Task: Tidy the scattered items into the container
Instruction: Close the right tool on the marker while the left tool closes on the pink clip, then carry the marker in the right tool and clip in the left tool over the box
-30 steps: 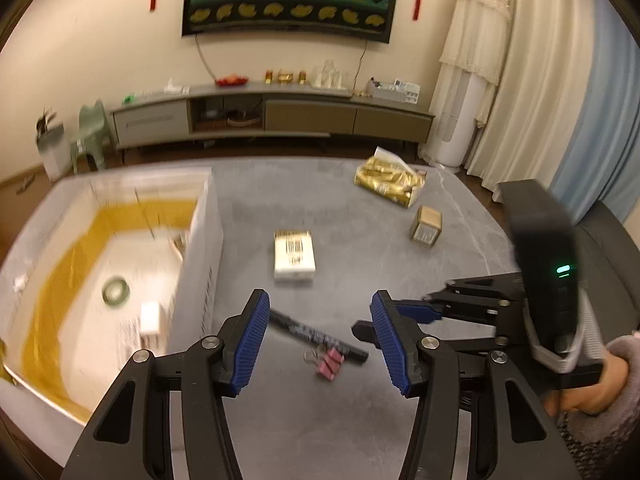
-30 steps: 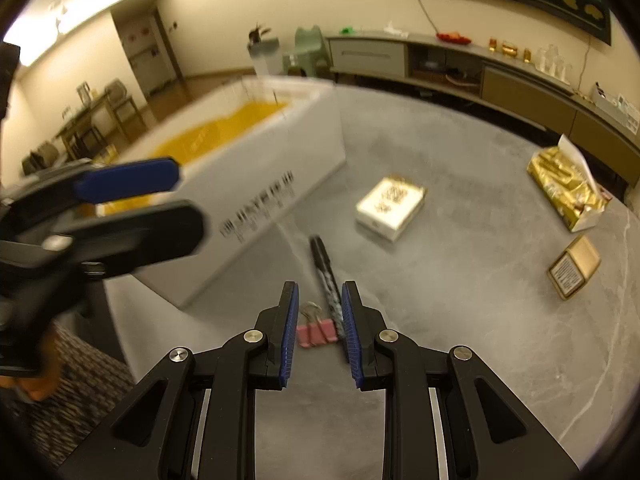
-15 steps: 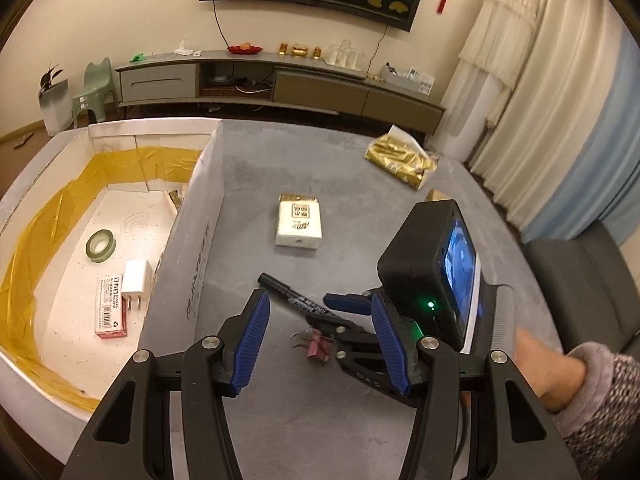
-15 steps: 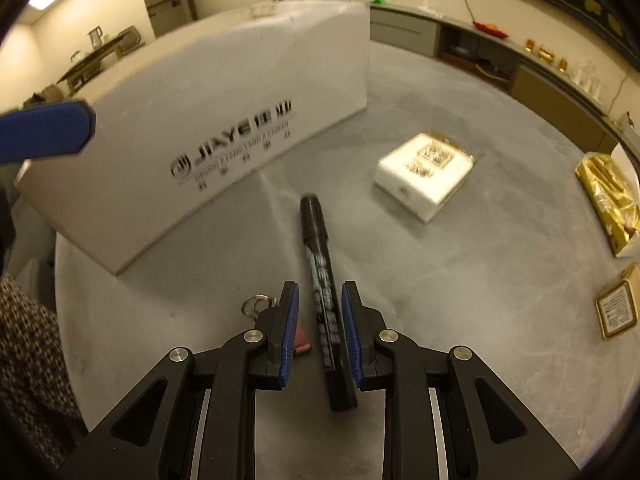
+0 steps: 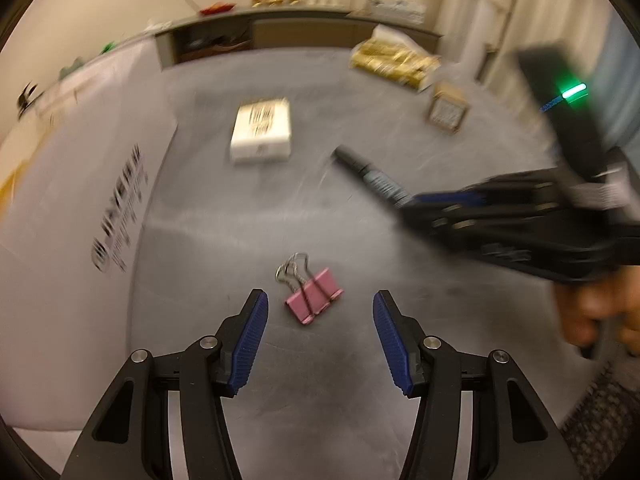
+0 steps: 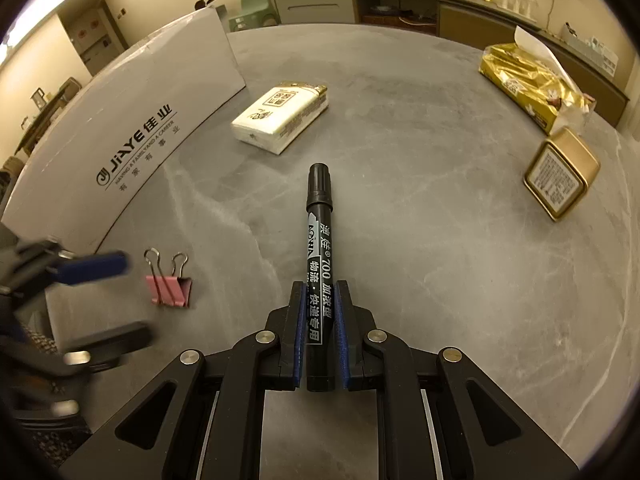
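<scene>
Right gripper (image 6: 319, 332) is now clamping the marker (image 6: 319, 248); half a second ago its pads were only straddling it on the table (image 6: 440, 240). In the left view the marker is sticking out of the gripper, apparently clear of the surface, though blur is making that hard to confirm. Left gripper (image 5: 320, 332) is spread wide, holding nothing, and has dropped in over the pink clip (image 5: 314, 294), which is lying flat between the fingers. Box (image 6: 120, 132) is sitting just left of both. Marker is ready to carry over; clip grab looks next. Tissue pack (image 6: 280, 118), gold tin (image 6: 560, 176) and gold bag (image 6: 528, 80) are waiting further out.
</scene>
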`<state>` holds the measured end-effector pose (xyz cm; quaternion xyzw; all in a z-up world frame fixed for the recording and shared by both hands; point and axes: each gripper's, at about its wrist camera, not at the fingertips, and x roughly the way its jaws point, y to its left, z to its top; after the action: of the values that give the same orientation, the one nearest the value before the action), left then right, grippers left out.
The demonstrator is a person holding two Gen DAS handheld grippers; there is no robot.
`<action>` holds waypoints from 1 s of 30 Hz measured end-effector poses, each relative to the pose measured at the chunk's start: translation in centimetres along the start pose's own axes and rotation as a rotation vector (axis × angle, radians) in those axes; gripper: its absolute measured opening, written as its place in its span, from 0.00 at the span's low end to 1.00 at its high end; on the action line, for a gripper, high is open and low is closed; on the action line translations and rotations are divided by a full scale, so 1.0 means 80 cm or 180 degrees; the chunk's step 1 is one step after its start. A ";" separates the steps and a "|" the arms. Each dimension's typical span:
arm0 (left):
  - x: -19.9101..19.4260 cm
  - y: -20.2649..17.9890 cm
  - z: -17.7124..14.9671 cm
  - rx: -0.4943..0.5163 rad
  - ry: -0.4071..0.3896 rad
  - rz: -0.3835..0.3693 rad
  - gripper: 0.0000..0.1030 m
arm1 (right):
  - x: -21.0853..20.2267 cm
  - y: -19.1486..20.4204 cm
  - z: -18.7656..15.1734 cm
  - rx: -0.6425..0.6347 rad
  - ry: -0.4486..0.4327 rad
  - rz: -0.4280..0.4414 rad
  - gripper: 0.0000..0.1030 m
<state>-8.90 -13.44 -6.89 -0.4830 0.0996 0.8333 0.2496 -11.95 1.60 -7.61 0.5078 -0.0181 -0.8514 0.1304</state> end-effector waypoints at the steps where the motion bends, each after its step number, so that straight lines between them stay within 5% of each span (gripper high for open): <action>1: 0.010 0.000 -0.002 -0.0051 0.0001 0.0066 0.55 | 0.000 0.001 -0.001 -0.0018 0.0002 -0.0003 0.14; 5: 0.024 -0.004 -0.002 -0.0042 -0.0176 0.0255 0.55 | 0.001 0.002 -0.002 -0.0077 0.0002 -0.0012 0.15; 6: 0.023 -0.003 -0.001 -0.0044 -0.0205 0.0256 0.51 | 0.001 0.003 -0.003 -0.0086 -0.0003 -0.0011 0.15; 7: 0.022 0.001 -0.001 -0.0042 -0.0236 0.0229 0.36 | 0.001 0.004 -0.005 -0.0090 -0.0009 -0.0003 0.15; 13: 0.019 0.027 -0.006 -0.0185 -0.0281 0.0226 0.37 | -0.003 0.004 -0.010 -0.0072 -0.0036 0.0046 0.16; 16: 0.017 0.027 -0.012 -0.0261 -0.0266 0.0315 0.51 | -0.002 0.010 -0.011 -0.0138 -0.0070 -0.0002 0.18; 18: 0.015 0.031 -0.016 -0.0353 -0.0301 0.0268 0.51 | -0.001 0.015 -0.012 -0.0201 -0.0104 -0.0056 0.18; 21: 0.017 0.026 -0.014 -0.0195 -0.0352 0.0295 0.36 | 0.000 0.021 -0.012 -0.0248 -0.0115 -0.0106 0.18; 30: -0.009 0.035 0.001 -0.0288 -0.0578 0.0102 0.36 | -0.006 0.026 -0.012 -0.0133 -0.0115 0.0113 0.14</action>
<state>-10.13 -16.04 -6.44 -0.4147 0.0465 0.8812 0.2222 -10.46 -0.19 -7.31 0.4891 -0.0117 -0.8581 0.1558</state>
